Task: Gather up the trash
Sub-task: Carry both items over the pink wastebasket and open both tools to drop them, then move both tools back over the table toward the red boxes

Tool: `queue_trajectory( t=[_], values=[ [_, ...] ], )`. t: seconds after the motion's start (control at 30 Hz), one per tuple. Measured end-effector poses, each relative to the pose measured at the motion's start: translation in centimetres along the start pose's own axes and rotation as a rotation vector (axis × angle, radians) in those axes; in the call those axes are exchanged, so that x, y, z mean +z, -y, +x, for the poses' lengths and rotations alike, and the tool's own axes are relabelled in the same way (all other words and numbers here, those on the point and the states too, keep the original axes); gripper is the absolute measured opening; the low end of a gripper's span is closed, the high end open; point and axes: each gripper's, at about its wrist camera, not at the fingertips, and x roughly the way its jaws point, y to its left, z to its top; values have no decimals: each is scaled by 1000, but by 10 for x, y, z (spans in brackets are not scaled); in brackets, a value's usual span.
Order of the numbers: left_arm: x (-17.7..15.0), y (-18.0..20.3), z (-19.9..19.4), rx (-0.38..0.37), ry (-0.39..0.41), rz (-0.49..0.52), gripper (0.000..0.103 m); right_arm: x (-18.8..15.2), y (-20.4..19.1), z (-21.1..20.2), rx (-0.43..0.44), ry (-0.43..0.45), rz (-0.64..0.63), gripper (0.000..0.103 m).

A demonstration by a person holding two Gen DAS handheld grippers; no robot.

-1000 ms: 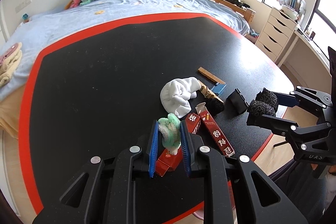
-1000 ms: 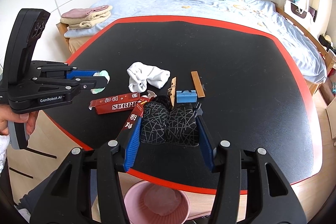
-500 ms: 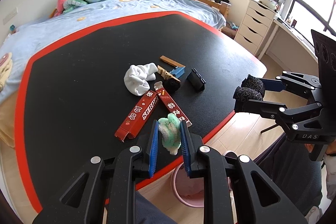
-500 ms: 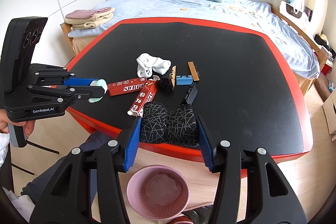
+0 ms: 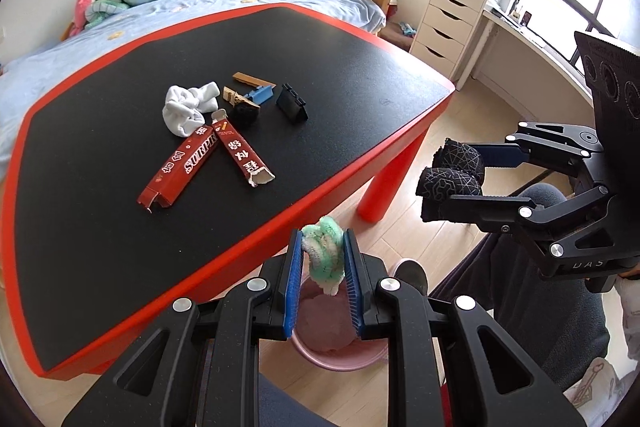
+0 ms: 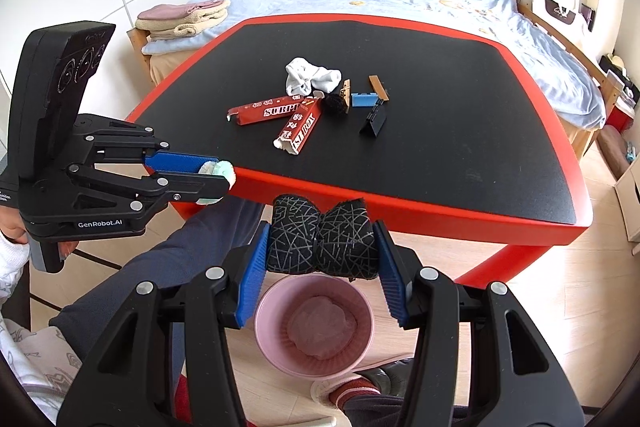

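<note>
Both loads held over the pink bin (image 6: 314, 323)

My left jaws (image 5: 322, 259) clenched green fluff (image 5: 323, 253), my right jaws (image 6: 322, 247) black socks (image 6: 322, 237), above the bin; only my right view showed its inside, beside the desk (image 6: 400, 205).

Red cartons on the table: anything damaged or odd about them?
Yes. Both red cartons lie flat and crossed at one end on the table; each has a torn, ragged open end, like emptied packaging.
</note>
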Motion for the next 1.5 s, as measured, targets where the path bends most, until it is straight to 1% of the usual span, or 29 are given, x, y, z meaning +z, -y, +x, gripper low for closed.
queue_trajectory(
  t=[0.2, 0.47, 0.53, 0.57, 0.6, 0.63, 0.67, 0.7, 0.77, 0.83, 0.87, 0.97, 1.5],
  values=[
    [-11, 11, 5, -25, -26, 14, 20, -18, -1, 2, 10, -30, 22, 51],
    [-16, 19, 8, -32, -41, 19, 20, -24, -5, 2, 20, -34, 28, 51],
    [-16, 20, 9, -36, -44, 18, 23, -25, -4, 2, 24, -34, 33, 52],
    [-16, 19, 9, -41, -45, 16, 26, -25, -3, 2, 28, -36, 36, 56],
    [-16, 19, 10, -37, -49, 16, 29, -26, -3, 2, 27, -33, 39, 69],
    [-17, 18, 11, -34, -47, 15, 43, -26, -2, 1, 21, -30, 42, 82],
    [-17, 17, 10, -31, -42, 11, 63, -26, -1, 2, 13, -31, 46, 86],
    [-18, 16, 9, -25, -32, 5, 78, -27, 0, 3, 3, -35, 51, 91],
    [-18, 14, 7, -13, -11, -5, 90, -28, 3, 5, -6, -47, 61, 94],
    [-18, 11, 7, -3, -16, -12, 90, -29, 5, 8, -10, -55, 74, 95],
    [-18, 10, 8, 3, -21, -16, 93, -30, 6, 9, -10, -57, 80, 95],
    [-19, 7, 7, 15, -21, -20, 95, -31, 8, 10, -14, -57, 94, 96],
    [-21, 3, 5, 27, -22, -25, 95, -26, 9, 8, 0, -45, 120, 97]
  ],
)
